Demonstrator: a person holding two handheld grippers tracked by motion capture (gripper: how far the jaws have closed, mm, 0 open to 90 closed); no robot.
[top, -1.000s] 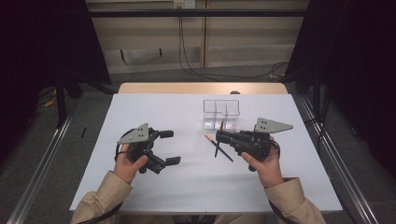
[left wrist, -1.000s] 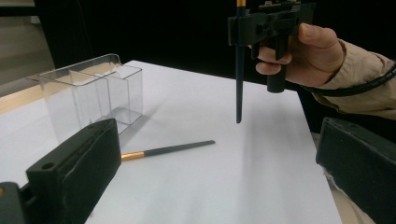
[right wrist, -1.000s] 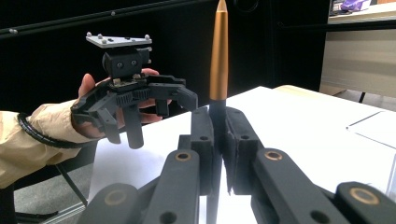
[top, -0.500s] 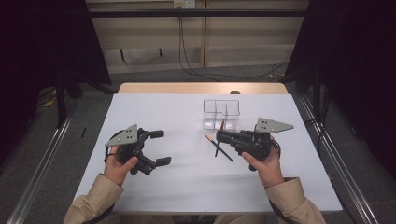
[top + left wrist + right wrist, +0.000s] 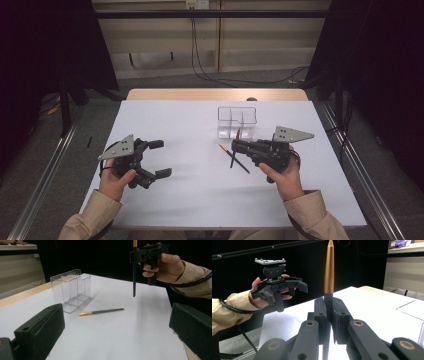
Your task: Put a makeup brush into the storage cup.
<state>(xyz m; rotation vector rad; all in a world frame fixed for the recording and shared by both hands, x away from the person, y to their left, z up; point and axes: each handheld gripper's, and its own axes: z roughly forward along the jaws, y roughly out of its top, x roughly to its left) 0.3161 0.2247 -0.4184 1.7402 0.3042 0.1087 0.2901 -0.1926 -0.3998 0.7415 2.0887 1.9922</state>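
My right gripper is shut on a black pen with an orange end and holds it nearly upright above the white table. In the right gripper view the two pads clamp the pen, orange end up. A second pen of the same kind lies flat on the table below it, also seen in the left gripper view. My left gripper is open and holds nothing, well to the left of both pens. A clear divided box stands just behind the held pen.
A wooden strip runs along the table's far edge. Metal rails flank the table on both sides. Wide bare tabletop lies between the two grippers and along the near edge. Cables hang at the back wall.
My left gripper has drifted to the left, away from the pens, its jaws still apart. The right gripper and its pen have stayed where they were.
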